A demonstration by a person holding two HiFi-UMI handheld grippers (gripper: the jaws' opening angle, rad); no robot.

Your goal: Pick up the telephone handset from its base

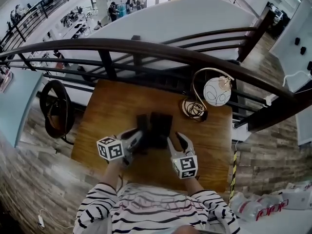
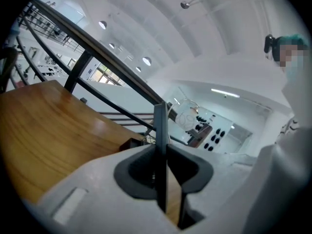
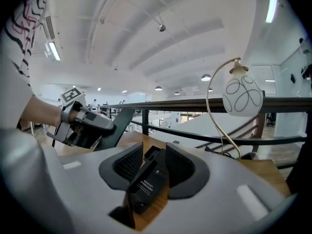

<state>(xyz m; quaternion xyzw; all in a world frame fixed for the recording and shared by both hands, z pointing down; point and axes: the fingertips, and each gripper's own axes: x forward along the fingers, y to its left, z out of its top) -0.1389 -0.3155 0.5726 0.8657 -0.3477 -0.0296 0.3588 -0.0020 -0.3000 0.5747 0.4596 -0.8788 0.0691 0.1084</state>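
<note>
Above the wooden table (image 1: 105,113) both grippers hang close together, with blurred dark phone parts (image 1: 155,126) between them. In the right gripper view a black handset (image 3: 148,179) with a printed label lies tilted between the pads (image 3: 178,165), and my right gripper (image 3: 148,162) (image 1: 178,141) is shut on it. My left gripper (image 2: 161,130) (image 1: 138,139) is shut on a thin dark flat panel (image 2: 160,123), seen edge-on. From the right gripper view that panel (image 3: 119,123) slants up from the left gripper (image 3: 87,123). Whether the panel is the phone's base I cannot tell.
A curved brass lamp with a white globe (image 1: 217,91) (image 3: 242,97) stands at the table's far right, with a coiled cable (image 1: 194,109) at its foot. A dark railing (image 1: 146,50) runs behind the table. A dark round object (image 1: 56,106) stands left of the table.
</note>
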